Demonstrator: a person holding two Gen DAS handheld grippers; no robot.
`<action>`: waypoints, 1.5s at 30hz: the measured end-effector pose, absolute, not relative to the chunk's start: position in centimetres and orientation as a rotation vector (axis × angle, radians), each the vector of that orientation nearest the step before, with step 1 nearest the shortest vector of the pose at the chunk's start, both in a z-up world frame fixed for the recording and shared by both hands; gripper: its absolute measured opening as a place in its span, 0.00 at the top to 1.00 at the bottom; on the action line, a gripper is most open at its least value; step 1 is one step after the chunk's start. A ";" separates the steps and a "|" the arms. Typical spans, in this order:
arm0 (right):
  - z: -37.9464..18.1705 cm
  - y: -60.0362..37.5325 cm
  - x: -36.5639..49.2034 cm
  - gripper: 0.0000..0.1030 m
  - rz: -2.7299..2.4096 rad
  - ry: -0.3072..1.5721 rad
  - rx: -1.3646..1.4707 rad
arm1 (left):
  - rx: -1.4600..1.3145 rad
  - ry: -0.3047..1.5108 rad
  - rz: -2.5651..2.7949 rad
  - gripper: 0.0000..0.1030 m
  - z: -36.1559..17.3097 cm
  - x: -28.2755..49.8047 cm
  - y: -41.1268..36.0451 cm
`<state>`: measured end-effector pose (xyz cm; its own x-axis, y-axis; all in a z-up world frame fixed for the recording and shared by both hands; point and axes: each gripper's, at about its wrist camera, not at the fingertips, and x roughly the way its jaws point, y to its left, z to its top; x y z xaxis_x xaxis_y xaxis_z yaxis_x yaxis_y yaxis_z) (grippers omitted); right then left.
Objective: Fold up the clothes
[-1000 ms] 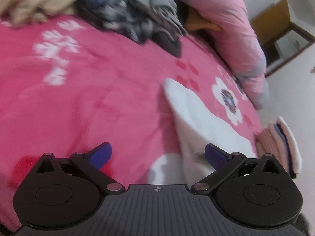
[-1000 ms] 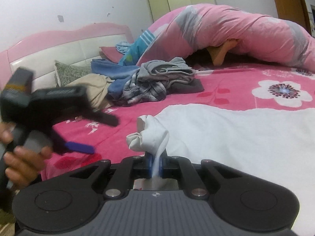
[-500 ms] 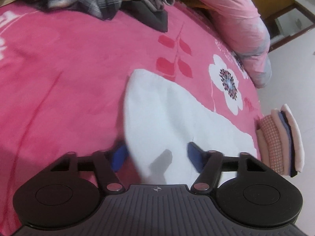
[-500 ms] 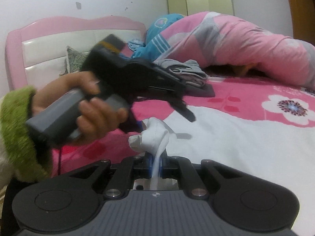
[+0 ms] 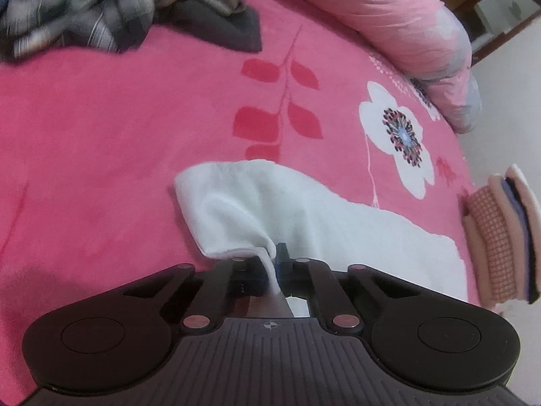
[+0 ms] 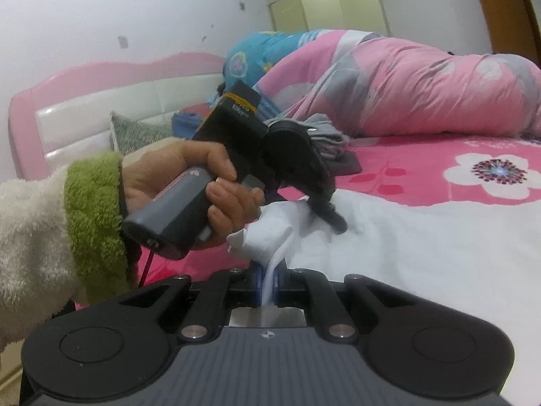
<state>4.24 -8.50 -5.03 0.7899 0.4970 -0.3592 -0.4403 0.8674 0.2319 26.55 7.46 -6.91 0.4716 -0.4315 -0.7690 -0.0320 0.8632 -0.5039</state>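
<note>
- White garment (image 5: 304, 209) lay spread on the pink bedsheet (image 5: 101, 135).
- Left gripper (image 5: 275, 264) had just snapped its jaws together, pinching a corner it had hovered over, jaws spread, a second earlier.
- Right gripper (image 6: 268, 284) stayed clamped on another bunched edge.
- Both ends secured; folding could probably begin.

No legible text; only blurred, unreadable print on the left gripper (image 6: 333, 218) body's yellow-edged label (image 6: 240, 107).

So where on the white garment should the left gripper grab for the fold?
Where the left gripper has just closed: the near edge of the white garment, beside its rounded corner, approached from above. It lies flat, so only edges offer a pinchable ridge. The right gripper holds another bunch.
</note>
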 end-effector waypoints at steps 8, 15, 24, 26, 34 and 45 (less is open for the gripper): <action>-4.6 -13.2 3.0 0.95 0.410 0.334 0.261 | -0.371 0.975 -0.283 0.99 -1.6 26.4 1.0; -4.1 -20.2 0.7 0.95 0.231 0.244 0.359 | -0.234 0.926 -0.407 0.99 1.0 25.5 -10.0; -8.4 -30.8 -1.9 0.95 -0.046 0.288 0.611 | -0.070 1.060 -0.584 0.85 -4.6 24.7 -24.2; -10.3 -32.3 -1.9 0.95 -0.073 0.333 0.705 | -0.069 1.064 -0.589 0.76 -6.0 24.6 -24.4; -13.2 -35.0 -2.0 0.95 0.000 0.340 0.939 | -0.295 0.811 -0.634 0.34 -1.1 20.5 -15.8; -13.0 -36.1 -2.1 0.87 0.035 0.393 1.007 | 0.057 0.662 -0.568 0.32 -3.0 5.5 -8.1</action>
<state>-2.11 -36.13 -12.97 0.9294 0.2080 -0.3049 0.1508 0.5401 0.8280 5.46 -8.05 -3.04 0.6428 -0.4807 -0.5964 0.5163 0.8470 -0.1263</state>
